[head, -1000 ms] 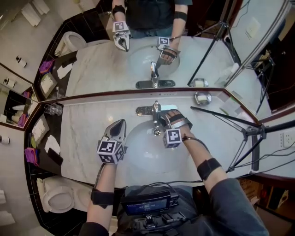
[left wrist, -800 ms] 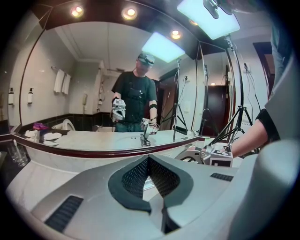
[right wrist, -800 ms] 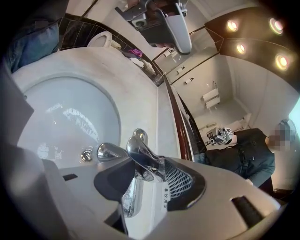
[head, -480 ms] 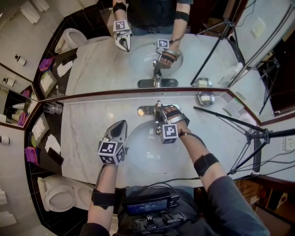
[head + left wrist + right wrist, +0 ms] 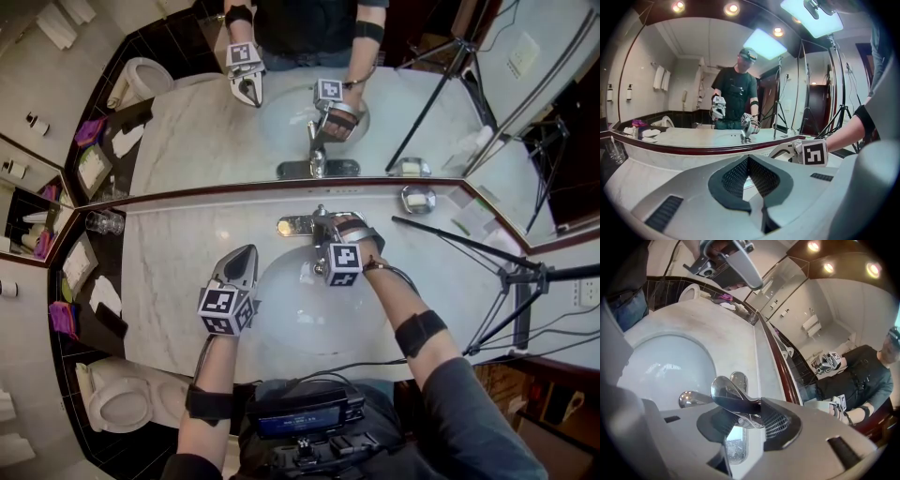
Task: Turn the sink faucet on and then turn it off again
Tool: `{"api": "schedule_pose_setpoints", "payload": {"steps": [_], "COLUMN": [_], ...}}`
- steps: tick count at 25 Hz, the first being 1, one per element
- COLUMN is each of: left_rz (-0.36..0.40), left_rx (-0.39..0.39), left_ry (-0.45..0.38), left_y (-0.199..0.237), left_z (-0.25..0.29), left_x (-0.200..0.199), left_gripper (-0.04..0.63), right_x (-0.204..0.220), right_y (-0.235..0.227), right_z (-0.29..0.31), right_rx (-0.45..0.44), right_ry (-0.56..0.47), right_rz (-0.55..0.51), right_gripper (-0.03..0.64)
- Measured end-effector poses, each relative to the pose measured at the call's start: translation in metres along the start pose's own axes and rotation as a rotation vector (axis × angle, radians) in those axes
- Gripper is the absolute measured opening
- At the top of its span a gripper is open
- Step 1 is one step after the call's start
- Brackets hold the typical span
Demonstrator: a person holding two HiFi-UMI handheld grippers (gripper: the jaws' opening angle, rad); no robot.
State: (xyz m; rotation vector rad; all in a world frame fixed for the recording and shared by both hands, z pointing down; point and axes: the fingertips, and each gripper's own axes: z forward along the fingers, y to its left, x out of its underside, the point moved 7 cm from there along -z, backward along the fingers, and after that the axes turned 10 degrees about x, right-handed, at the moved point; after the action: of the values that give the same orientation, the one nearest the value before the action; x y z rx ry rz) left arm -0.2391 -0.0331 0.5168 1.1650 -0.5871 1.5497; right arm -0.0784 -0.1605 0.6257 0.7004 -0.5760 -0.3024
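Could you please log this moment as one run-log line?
right gripper: jaws just closing round faucet lever | left gripper: shut, empty

A pale veined marble vanity counter (image 5: 178, 272) runs along a mirrored wall, an oval white basin (image 5: 281, 323) sunk in its middle. A chrome single-lever faucet (image 5: 298, 225) stands behind the basin; a small round metal dish (image 5: 418, 199) sits toward the right end.

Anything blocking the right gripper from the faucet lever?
Nothing visible. The faucet lever already sits between the jaws of the right gripper, which have just been closing around it. The pads do not seem clamped on it yet. The left gripper hangs shut over the counter, well clear.
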Motion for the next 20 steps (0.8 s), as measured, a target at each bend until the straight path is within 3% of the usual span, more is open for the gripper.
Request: {"api": "schedule_pose_setpoints", "payload": {"steps": [13,20], "left_rz": [-0.008,-0.011], "left_rx": [0.004,0.004], "left_ry": [0.002,-0.002], "left_y": [0.001,0.002], "left_z": [0.002,0.001], "left_x": [0.003,0.003], "left_gripper": [-0.014,-0.014], "right_x": [0.011,0.012], "right_y": [-0.030,-0.032], "right_z": [0.011,0.014], "right_rx": [-0.207,-0.247], "right_ry": [0.030,0.038], "right_rz": [0.325,0.342], "right_gripper": [0.164,0.165]}}
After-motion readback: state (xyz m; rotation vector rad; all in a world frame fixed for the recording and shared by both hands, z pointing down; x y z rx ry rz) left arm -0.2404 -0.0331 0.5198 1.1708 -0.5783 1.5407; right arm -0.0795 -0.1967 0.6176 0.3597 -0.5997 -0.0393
